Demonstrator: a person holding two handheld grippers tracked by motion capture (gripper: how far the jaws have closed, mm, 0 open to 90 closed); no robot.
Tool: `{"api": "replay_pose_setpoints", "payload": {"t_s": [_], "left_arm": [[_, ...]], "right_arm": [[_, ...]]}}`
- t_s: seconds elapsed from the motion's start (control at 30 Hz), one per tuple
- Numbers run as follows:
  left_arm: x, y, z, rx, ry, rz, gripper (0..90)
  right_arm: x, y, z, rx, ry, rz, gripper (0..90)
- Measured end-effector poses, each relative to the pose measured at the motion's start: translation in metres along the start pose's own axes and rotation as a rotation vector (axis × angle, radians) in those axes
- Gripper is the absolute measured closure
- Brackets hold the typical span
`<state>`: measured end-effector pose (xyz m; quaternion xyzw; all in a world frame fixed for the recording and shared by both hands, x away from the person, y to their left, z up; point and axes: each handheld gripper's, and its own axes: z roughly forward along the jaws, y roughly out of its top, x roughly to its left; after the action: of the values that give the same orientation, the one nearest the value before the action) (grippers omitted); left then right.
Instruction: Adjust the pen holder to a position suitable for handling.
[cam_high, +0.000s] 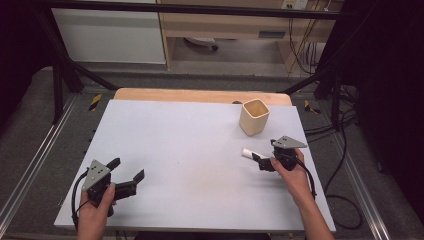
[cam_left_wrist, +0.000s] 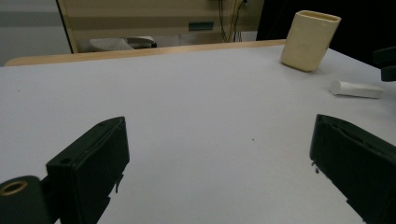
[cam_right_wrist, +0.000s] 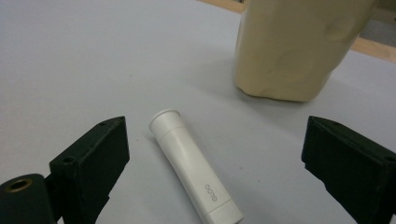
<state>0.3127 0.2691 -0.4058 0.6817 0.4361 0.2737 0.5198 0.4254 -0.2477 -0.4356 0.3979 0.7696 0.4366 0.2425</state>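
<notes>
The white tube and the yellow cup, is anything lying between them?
Nothing. Bare white table separates the white tube from the yellow cup, seen best in the right gripper view.

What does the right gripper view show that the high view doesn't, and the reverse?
Right gripper view alone: small lettering on the white tube and its flared cap end, lying between the open right tongs. High view alone: the left tongs, both hands, the floor and cables. Both: the tube, the beige cup behind it and the white table.
</notes>
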Motion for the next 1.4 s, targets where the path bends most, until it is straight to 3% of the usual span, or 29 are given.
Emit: {"api": "replay_pose_setpoints", "payload": {"t_s": [0.2,0.33,0.53,0.9,0.93,1.07,1.13,1.4], "left_arm": [[-0.001,0.000,0.000,0.004,-0.002,0.003,4.9],[0.000,0.000,0.001,0.009,-0.005,0.000,4.9],[-0.001,-0.001,0.002,0.010,-0.009,0.003,4.9],[-0.002,0.000,0.001,0.005,-0.007,0.006,5.0],[-0.002,0.000,0.001,0.006,-0.008,0.005,5.0],[-0.002,0.000,0.001,0.005,-0.011,0.006,5.0],[-0.002,0.000,0.002,0.007,-0.012,0.008,5.0],[-0.003,-0.001,0.003,0.015,-0.016,0.012,5.0]], "right_arm": [[-0.004,-0.004,0.005,0.053,0.003,0.018,7.0],[-0.003,-0.008,0.009,0.095,0.027,-0.009,7.1],[-0.002,-0.014,0.015,0.142,0.075,-0.014,14.4],[-0.003,-0.019,0.019,0.174,0.089,-0.046,24.5],[-0.004,-0.019,0.018,0.170,0.098,-0.041,30.6],[-0.006,-0.019,0.017,0.168,0.088,-0.041,36.2],[-0.008,-0.019,0.017,0.172,0.095,-0.027,43.2],[-0.009,-0.020,0.015,0.171,0.118,-0.052,56.4]]}}
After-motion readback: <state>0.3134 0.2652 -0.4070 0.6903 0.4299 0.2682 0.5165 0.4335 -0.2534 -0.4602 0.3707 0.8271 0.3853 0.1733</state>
